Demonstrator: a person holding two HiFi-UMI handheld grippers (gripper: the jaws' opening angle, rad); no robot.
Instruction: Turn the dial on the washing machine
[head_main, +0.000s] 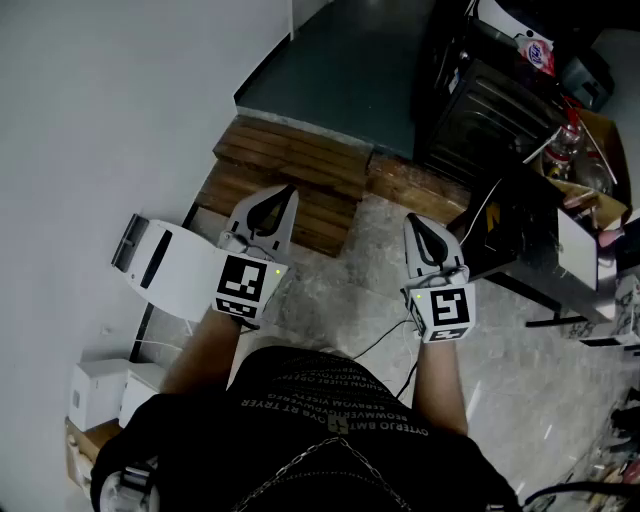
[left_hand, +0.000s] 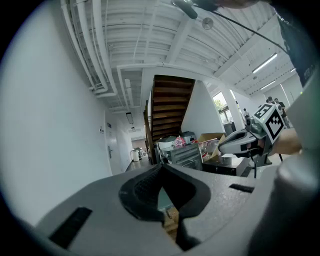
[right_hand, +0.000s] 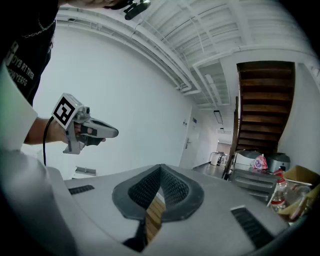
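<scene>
Both your grippers sit mid-frame in the head view, side by side, pointing toward the wooden boards (head_main: 300, 165). The left gripper (head_main: 291, 189) and the right gripper (head_main: 410, 218) each have their fingers pressed together at the tips, with nothing between them. A dark appliance (head_main: 480, 110) stands at the upper right, well apart from both. You can't tell from here whether it is the washing machine.
</scene>
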